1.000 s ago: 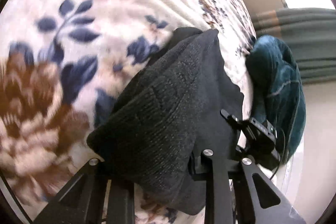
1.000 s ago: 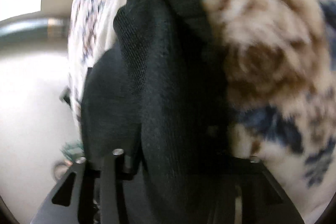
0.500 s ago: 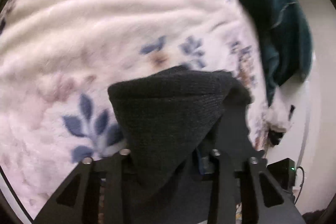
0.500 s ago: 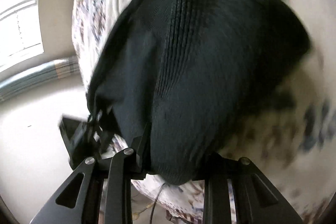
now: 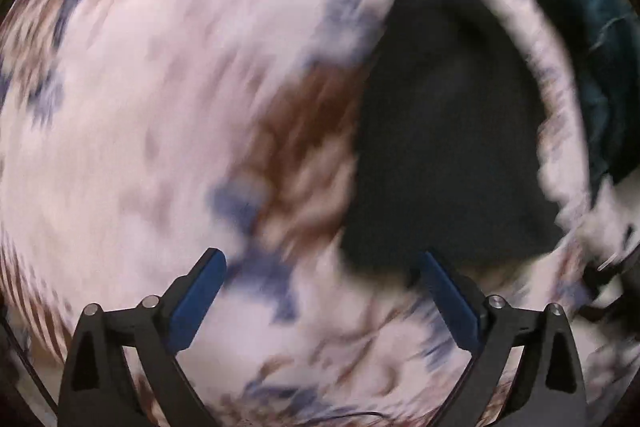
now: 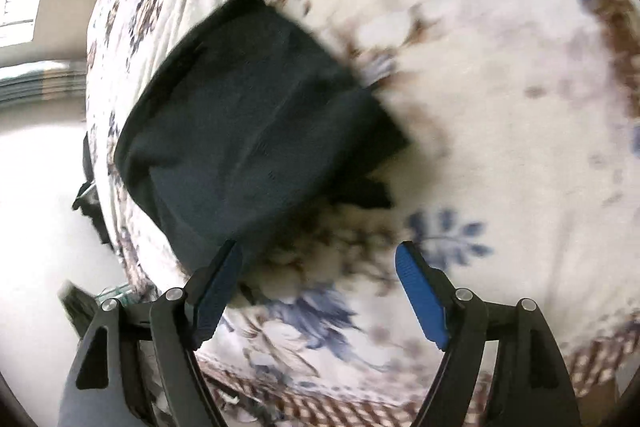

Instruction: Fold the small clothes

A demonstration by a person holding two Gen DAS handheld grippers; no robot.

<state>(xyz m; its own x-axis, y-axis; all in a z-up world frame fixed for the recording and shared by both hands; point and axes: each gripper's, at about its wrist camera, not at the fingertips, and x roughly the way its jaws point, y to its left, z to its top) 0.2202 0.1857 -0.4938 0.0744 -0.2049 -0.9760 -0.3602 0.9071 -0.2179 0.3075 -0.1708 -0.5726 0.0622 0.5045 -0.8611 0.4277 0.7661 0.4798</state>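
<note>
A: How do the fingers stand?
B: Left gripper [image 5: 320, 267] and right gripper [image 6: 318, 261] both have fingers spread, holding nothing.
A: And the garment?
B: The black knit garment [image 6: 248, 131] lies flat on the floral blanket [image 6: 500, 107], near a teal cloth [image 5: 592, 67].

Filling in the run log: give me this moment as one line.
left gripper: open, empty | right gripper: open, empty | black garment: folded, lying on floral blanket | teal cloth: at blanket edge
</note>
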